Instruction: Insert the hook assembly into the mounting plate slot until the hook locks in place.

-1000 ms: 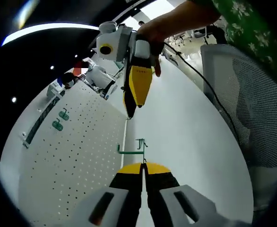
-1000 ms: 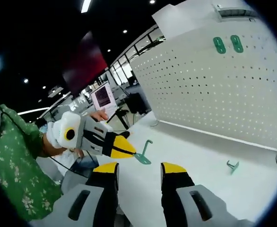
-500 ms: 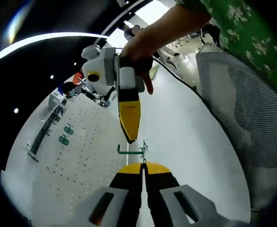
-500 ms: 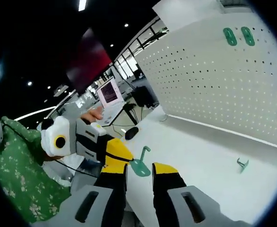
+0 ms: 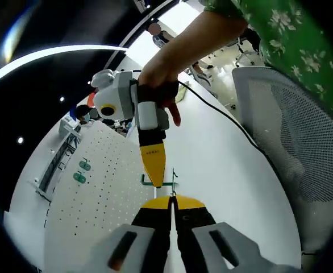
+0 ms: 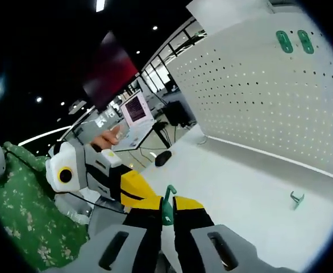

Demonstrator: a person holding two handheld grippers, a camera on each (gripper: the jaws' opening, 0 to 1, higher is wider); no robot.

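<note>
A small green hook (image 5: 166,183) sits at the tip of my left gripper (image 5: 173,199), whose jaws are shut on its stem. My right gripper (image 5: 154,180), held by a hand, comes down from above, its yellow tip touching the hook's bar. In the right gripper view the same hook (image 6: 167,200) stands pinched between the jaws of my right gripper (image 6: 167,203), with my left gripper (image 6: 141,190) meeting it from the left. The white pegboard (image 6: 257,96) carries two green mounting plates (image 6: 294,41), also seen as plates (image 5: 82,170) on the pegboard (image 5: 92,210).
A second green hook (image 6: 295,198) lies on the white table (image 6: 252,182) by the pegboard's foot. A laptop (image 6: 133,111) and a dark mouse (image 6: 162,158) sit farther back. A mesh chair (image 5: 291,131) stands beside the table (image 5: 223,170).
My right gripper has come down onto the hook and its jaws have gone from open to shut on it. The left gripper has kept its hold.
</note>
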